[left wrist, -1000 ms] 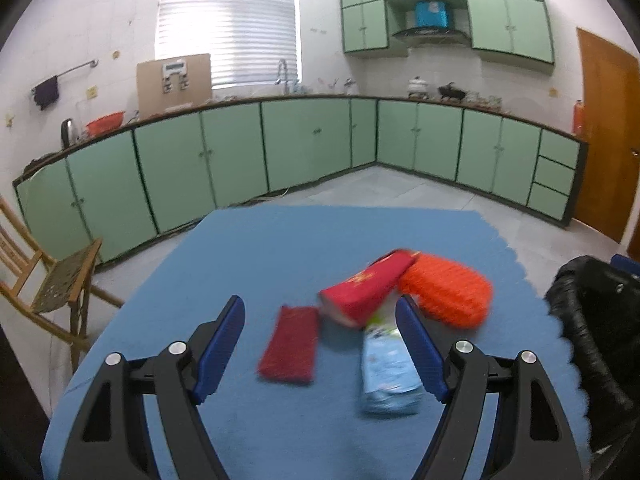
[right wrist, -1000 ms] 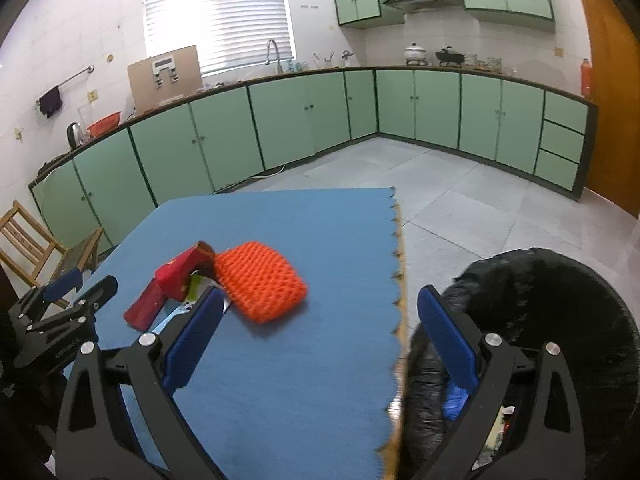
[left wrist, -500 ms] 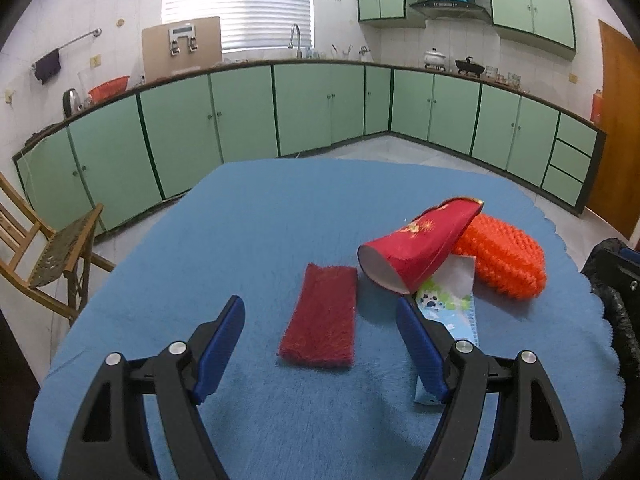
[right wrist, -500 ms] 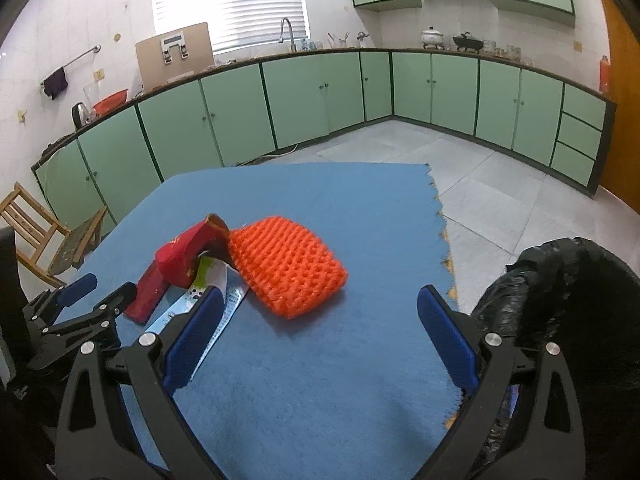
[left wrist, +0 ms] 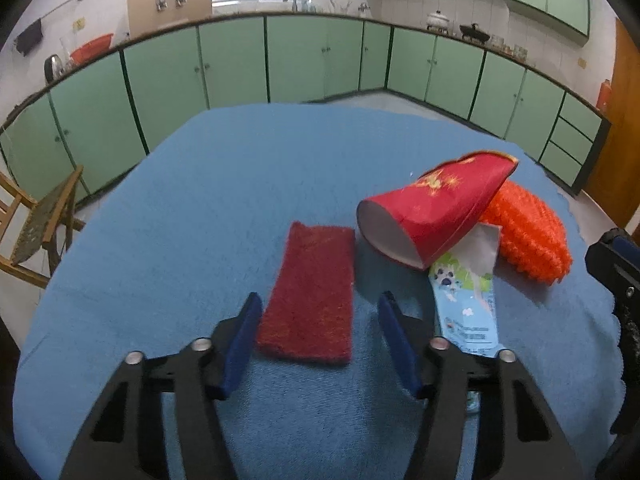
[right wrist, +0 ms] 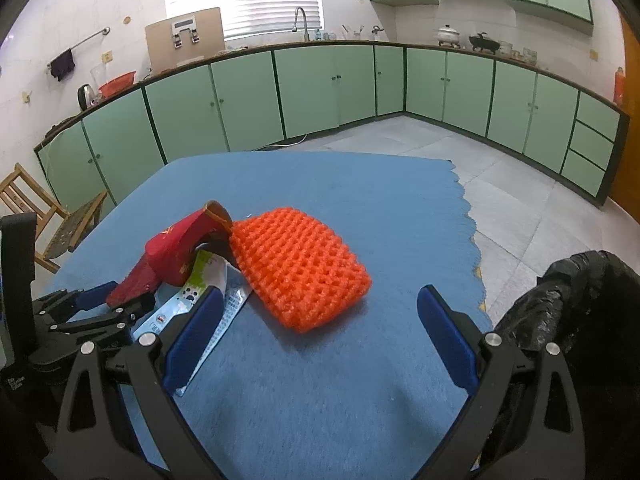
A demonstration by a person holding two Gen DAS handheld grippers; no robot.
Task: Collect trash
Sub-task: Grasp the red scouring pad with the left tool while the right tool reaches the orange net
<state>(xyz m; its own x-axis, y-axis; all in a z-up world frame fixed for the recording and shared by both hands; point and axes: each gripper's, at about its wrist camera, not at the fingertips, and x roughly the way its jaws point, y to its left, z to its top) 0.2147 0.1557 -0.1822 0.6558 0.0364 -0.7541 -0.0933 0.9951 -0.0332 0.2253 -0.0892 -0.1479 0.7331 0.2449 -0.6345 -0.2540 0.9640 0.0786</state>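
A dark red scouring pad [left wrist: 308, 292] lies flat on the blue table cover [left wrist: 240, 168]. My left gripper [left wrist: 320, 312] is open, its fingers on either side of the pad's near end. A red paper cup [left wrist: 432, 208] lies on its side, leaning on an orange foam net [left wrist: 524, 232] and over a light blue wrapper [left wrist: 464, 292]. My right gripper [right wrist: 320, 308] is open and empty, just in front of the orange net [right wrist: 300, 268]. The cup [right wrist: 180, 248] and wrapper [right wrist: 200, 296] also show in the right wrist view.
A black trash bag [right wrist: 568, 312] stands open off the table's right edge. My left gripper [right wrist: 92, 304] shows at the left in the right wrist view. A wooden chair [left wrist: 36, 224] stands left of the table. Green cabinets [right wrist: 320, 92] line the far walls.
My left gripper has moved forward and down until its fingers flank the red pad, and its jaws have narrowed. My right gripper has swung left from the trash bag toward the orange net.
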